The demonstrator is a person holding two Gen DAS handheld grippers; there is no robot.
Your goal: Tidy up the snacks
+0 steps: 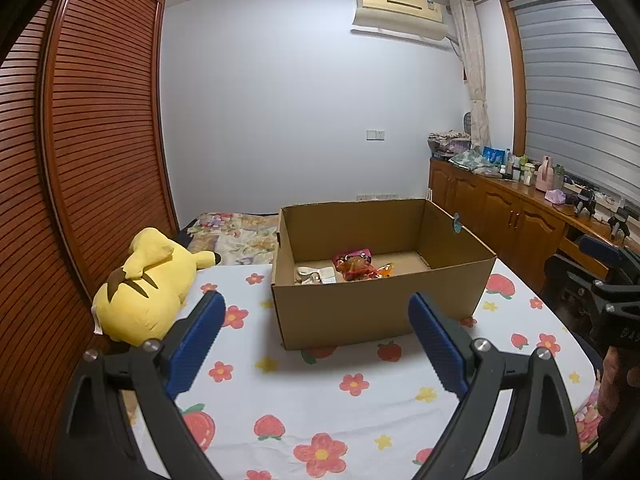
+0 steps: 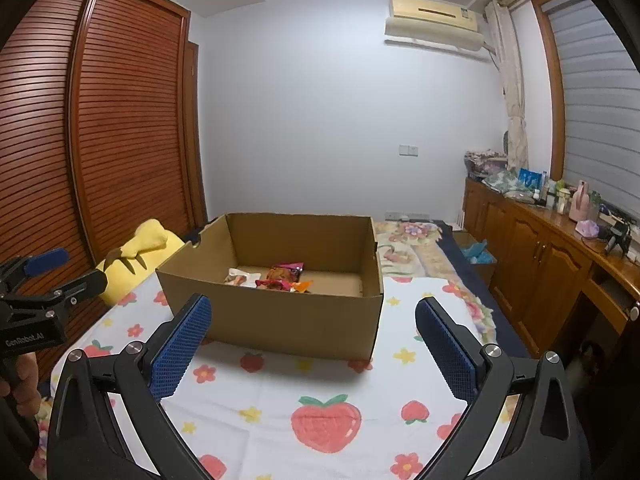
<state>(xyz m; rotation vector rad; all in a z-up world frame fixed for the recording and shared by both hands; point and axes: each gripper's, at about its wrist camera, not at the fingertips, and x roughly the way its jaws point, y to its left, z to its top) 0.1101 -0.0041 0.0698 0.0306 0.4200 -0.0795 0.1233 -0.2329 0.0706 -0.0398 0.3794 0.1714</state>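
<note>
- Both sets of jaws stand wide apart and hold nothing: the left gripper (image 1: 316,316) and the right gripper (image 2: 314,320) each show two blue pads with only the bedspread between them.
- Just beyond the fingertips, a cardboard box (image 1: 376,312) sits open-topped on the flowered bedspread (image 1: 320,400), nearer the far edge of the white sheet than the near one.
- Inside the box, toward its left side, lie the snack packets (image 1: 360,266): a red and orange crinkly bag with a pale packet touching it on the left.
- My judgement: the packets are light, soft and crushable, with slick foil; a pinch on a sealed edge or a gathered corner would suit better than squeezing the middle.
- At the bedspread's left edge, beside the box, a yellow plush toy (image 1: 144,284) lies against the slatted wardrobe (image 1: 92,140).
</note>
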